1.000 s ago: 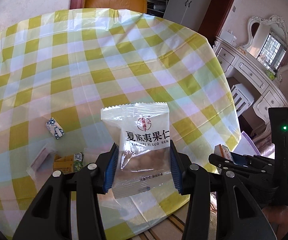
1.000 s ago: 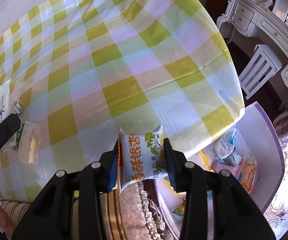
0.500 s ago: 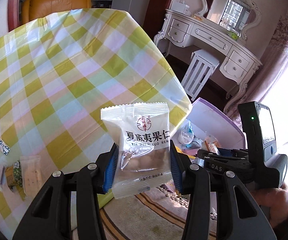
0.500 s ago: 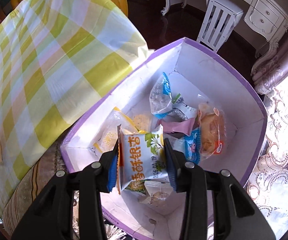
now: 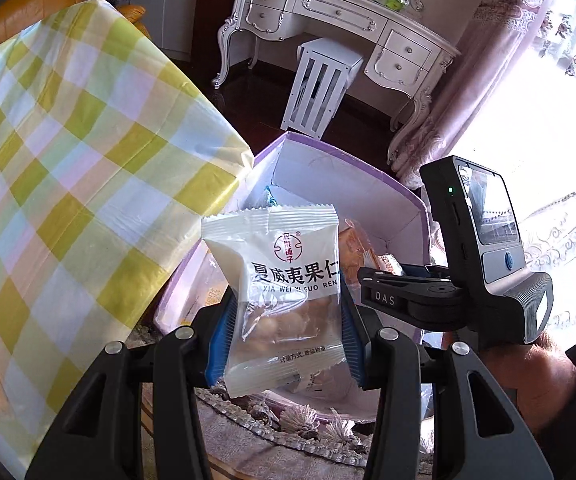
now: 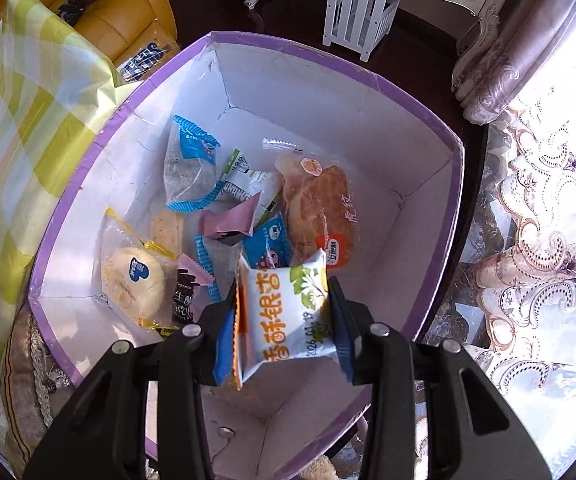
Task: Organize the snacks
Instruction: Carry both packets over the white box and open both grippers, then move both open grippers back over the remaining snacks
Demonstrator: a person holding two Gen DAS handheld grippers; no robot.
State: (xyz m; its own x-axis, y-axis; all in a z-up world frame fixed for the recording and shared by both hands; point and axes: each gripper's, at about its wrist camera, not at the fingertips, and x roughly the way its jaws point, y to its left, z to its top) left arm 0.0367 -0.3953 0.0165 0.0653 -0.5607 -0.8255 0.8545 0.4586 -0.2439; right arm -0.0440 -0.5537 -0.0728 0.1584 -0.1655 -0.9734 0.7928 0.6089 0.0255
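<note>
As both hands swung over from the table: two snacks were on their way to the box, one per gripper.
Checked tablecloth (image 5: 88, 184): off to the left, its edge hung just beside the box.
Left gripper (image 5: 284, 320): jaws pinched narrow on the macadamia packet (image 5: 280, 280), carried upright, short of the near rim.
Purple-rimmed box (image 6: 419, 88): down on the floor rug, already holding a jumble of wrapped snacks.
Right gripper (image 6: 284, 320): jaws clamped on the white-and-orange pastry packet (image 6: 288, 312), pointing almost straight down over the box's inside.
Step in hand: delivery, by my reckoning, the right a touch ahead.
Next move: I'd say open the right jaws and drop; the left needed to come further over first.
</note>
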